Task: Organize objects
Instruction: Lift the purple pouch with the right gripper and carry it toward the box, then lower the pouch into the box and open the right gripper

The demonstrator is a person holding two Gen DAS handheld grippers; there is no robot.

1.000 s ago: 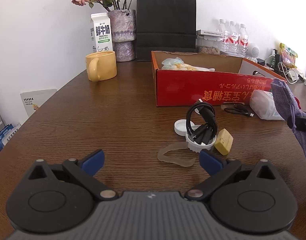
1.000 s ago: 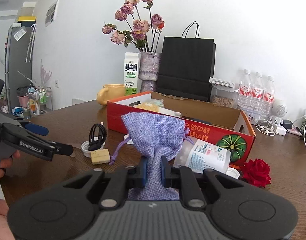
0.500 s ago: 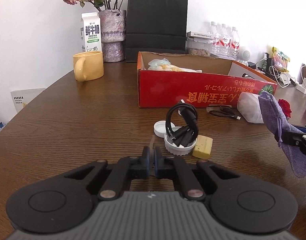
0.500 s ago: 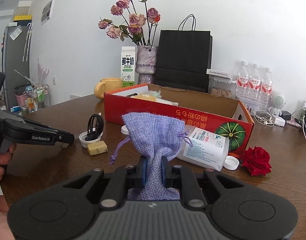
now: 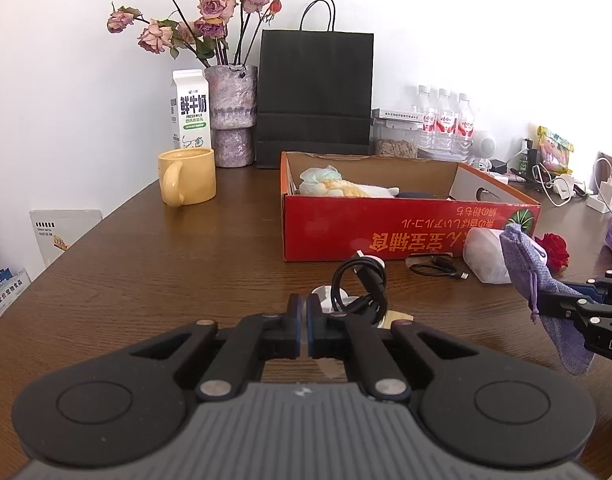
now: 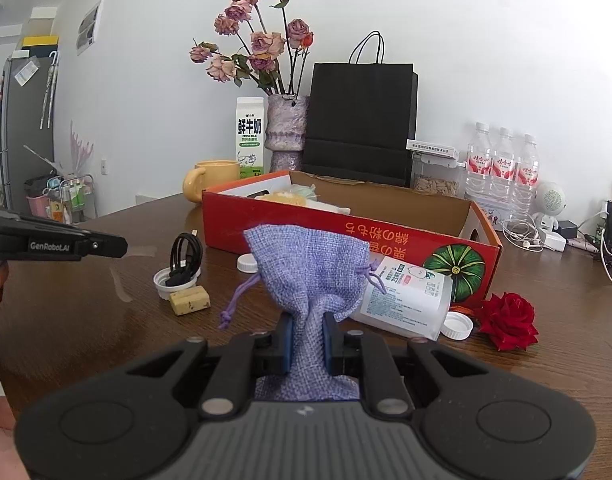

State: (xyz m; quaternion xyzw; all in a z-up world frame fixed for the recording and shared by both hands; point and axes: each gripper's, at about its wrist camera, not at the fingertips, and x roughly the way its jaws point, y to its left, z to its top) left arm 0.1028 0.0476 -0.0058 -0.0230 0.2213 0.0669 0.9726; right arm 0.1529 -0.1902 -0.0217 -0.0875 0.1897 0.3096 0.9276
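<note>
The right gripper [image 6: 307,334] is closed on the lower part of a purple cloth pouch [image 6: 306,264] and holds it above the bench [image 6: 86,320], in front of the red box [image 6: 385,236]. The pouch looks soft and light, so it folds and hangs; I think the best hold is at the gathered neck near the drawstring [image 6: 238,300], where the cloth is thick. The left gripper [image 5: 304,330] is fully closed with nothing visible between its pads. One second ago its jaws were wide open above a pale curved piece on the bench; now the black cable [image 5: 361,288] sits just beyond its tips.
</note>
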